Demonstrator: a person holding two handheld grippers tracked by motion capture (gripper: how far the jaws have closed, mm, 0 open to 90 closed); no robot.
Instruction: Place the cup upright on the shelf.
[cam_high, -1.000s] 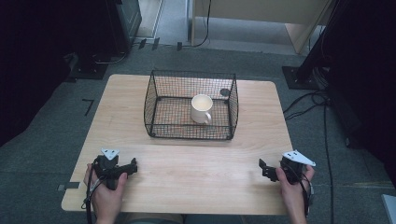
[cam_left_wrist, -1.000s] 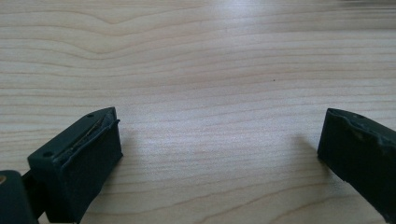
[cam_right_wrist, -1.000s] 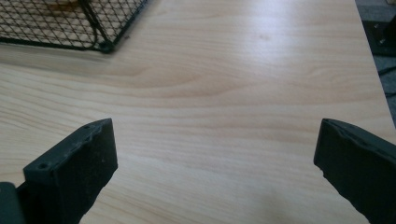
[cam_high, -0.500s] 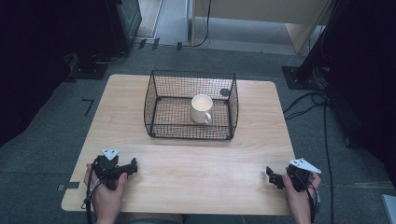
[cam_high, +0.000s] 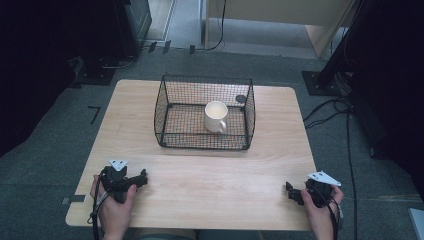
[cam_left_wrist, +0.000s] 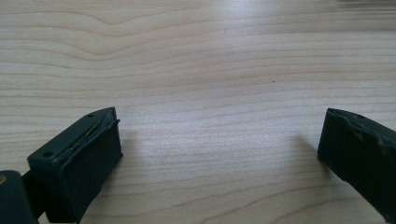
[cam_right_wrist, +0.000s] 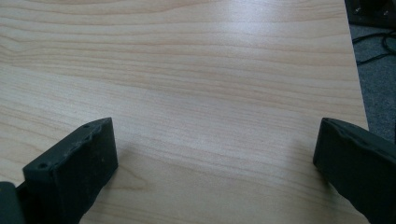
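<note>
white mug (cam_high: 216, 116) upright inside wire basket (cam_high: 170, 100), far side of table (cam_high: 210, 175) | left gripper (cam_high: 142, 178) wide open, empty | right gripper (cam_high: 290, 190) wide open, empty, near edge

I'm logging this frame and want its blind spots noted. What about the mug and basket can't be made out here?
- Mug contents: high view, too small to tell.
- Small dark thing behind the wire basket: high view, blurred by mesh, unidentifiable.
- Left gripper and right gripper views: aimed at bare table.
</note>
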